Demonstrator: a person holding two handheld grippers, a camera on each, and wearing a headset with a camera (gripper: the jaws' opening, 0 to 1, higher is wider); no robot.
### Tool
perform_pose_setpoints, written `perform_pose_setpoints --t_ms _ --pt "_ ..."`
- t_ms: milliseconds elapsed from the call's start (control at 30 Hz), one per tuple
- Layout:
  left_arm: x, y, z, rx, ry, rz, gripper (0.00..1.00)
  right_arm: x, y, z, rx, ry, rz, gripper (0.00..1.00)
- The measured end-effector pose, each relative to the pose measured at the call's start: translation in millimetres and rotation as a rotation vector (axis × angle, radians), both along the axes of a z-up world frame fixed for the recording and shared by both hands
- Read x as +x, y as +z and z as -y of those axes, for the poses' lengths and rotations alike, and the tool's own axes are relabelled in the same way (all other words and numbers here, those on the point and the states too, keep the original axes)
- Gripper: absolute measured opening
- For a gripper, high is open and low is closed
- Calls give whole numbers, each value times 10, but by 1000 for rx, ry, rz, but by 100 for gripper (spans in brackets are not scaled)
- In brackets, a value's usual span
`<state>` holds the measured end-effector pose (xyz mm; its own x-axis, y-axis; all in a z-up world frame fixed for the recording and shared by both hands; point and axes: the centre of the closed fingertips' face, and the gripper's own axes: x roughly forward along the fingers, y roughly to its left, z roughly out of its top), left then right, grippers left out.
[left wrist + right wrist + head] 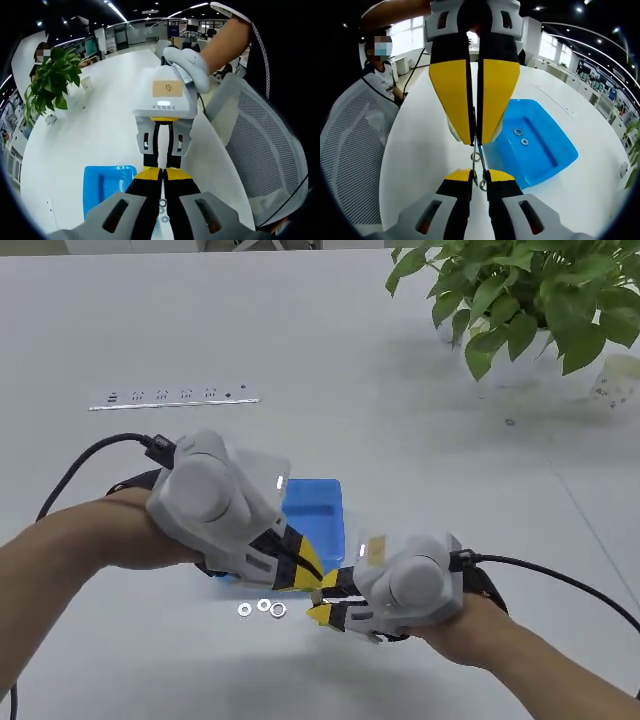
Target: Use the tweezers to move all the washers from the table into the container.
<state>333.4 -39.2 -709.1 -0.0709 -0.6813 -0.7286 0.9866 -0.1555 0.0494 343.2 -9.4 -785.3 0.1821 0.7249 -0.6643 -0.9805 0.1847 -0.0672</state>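
The washers [262,608] look light, thin and slippery, flat on the counter [300,360]; pinch one rim. The left tongs [163,175] and right tongs [479,176] clench the tweezers [476,150].

Your container [315,515] is blue, the washers [262,608] and tweezers [476,150] silver, the worktop [300,330] white; left gripper [163,172] and right gripper [480,176] show yellow-and-black jaws

Three small silver washers [264,607] lie flat in a short row on the white desk [400,390], just beside the shallow blue container [312,512], which holds two more. Thin metal tweezers [476,145] point down over the row.
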Motion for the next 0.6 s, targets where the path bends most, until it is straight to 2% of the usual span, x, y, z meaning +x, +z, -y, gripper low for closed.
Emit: perform_pose_setpoints --t_ms 133,300,500,600 --pt "5 -28 13 4 1 -3 5 9 -34 14 1 -2 -6 12" --pt "27 -18 39 -14 10 -19 5 16 -55 19 5 -7 -15 12" --pt "85 -12 62 -21 25 -20 5 26 -49 34 10 -22 -21 13" --pt "76 -11 77 -22 24 -28 5 22 -32 47 16 -25 -36 14"
